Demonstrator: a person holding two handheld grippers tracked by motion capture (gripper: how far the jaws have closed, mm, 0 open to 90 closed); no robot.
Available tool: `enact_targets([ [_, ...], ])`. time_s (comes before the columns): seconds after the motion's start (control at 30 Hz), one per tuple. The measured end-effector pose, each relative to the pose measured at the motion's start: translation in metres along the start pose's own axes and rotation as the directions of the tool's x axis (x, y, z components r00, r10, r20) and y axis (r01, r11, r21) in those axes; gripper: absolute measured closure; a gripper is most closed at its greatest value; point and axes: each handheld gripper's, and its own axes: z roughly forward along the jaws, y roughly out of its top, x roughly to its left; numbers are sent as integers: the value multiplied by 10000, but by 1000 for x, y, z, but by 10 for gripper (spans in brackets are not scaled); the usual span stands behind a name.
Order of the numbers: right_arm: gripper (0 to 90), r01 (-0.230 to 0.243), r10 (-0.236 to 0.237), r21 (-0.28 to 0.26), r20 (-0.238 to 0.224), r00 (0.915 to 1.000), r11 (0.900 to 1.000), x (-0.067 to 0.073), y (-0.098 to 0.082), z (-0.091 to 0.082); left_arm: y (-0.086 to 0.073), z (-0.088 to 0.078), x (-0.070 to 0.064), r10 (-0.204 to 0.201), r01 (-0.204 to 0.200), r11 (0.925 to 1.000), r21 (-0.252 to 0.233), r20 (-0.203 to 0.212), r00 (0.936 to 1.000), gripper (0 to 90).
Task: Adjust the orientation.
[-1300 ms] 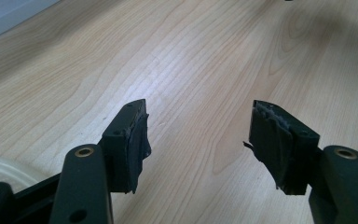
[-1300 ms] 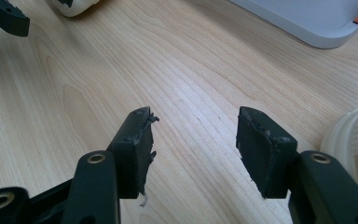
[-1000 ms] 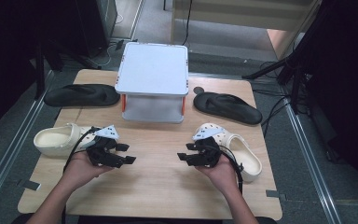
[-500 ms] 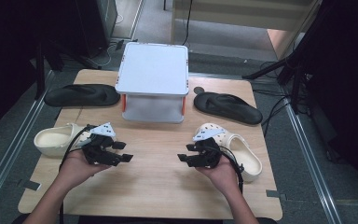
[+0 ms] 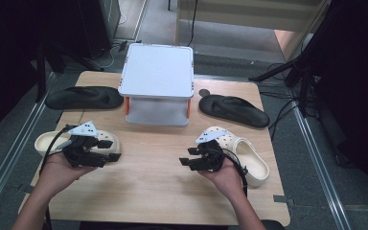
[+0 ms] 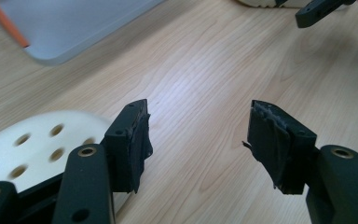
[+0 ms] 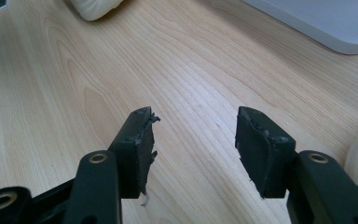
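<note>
Left gripper [image 5: 106, 156]: held in the person's left hand at about 8 o'clock on the table [image 5: 153, 191], jaws spread wide with nothing between them, bare wood seen through the gap in the left gripper view [image 6: 198, 144]
Right gripper [image 5: 188, 162]: held in the right hand at about 5 o'clock, jaws set wide apart and empty, pointed toward 9 o'clock, facing the left gripper across a stretch of bare tabletop; wood grain is seen between the jaws in the right gripper view [image 7: 193, 140]
Left cream clog [image 5: 45, 142]: lying at 8 o'clock under and just behind the left gripper; its perforated toe is seen just beside the left jaw in the left gripper view [image 6: 37, 144]
Right cream clog [image 5: 249, 160]: lying at 4 o'clock just beside the right hand, toe toward 11 o'clock
Left black sandal [image 5: 84, 97]: laid flat at 10 o'clock, well apart from the grippers
Right black sandal [image 5: 235, 109]: laid flat at 2 o'clock
White two-tier rack [image 5: 158, 79]: placed at 12 o'clock between the two sandals, orange posts seen at its front corners
</note>
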Motion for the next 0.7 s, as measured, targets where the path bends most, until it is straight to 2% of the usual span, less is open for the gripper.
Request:
enact_targets([
  [0.17,476,44,-43,85,-96,9999,10000,1,4,4,-7,-13,6,-252,255,9996,120,-217,9994,395],
  [0.27,476,217,-215,102,-139,9997,9997,1,5,7,-14,-20,13,-469,473,9989,80,-371,9982,392],
  [0.4,476,165,-162,217,-171,9997,9996,0,6,10,-22,-29,24,-673,684,9975,152,-670,9955,392],
  [0.53,476,204,-199,250,-207,9996,9995,1,7,13,-26,-40,34,-952,950,9955,-60,-853,9918,392],
  [0.7,475,201,-195,293,-193,9996,9994,2,6,13,-29,-56,44,-908,916,9958,7,-1236,9882,392],
])
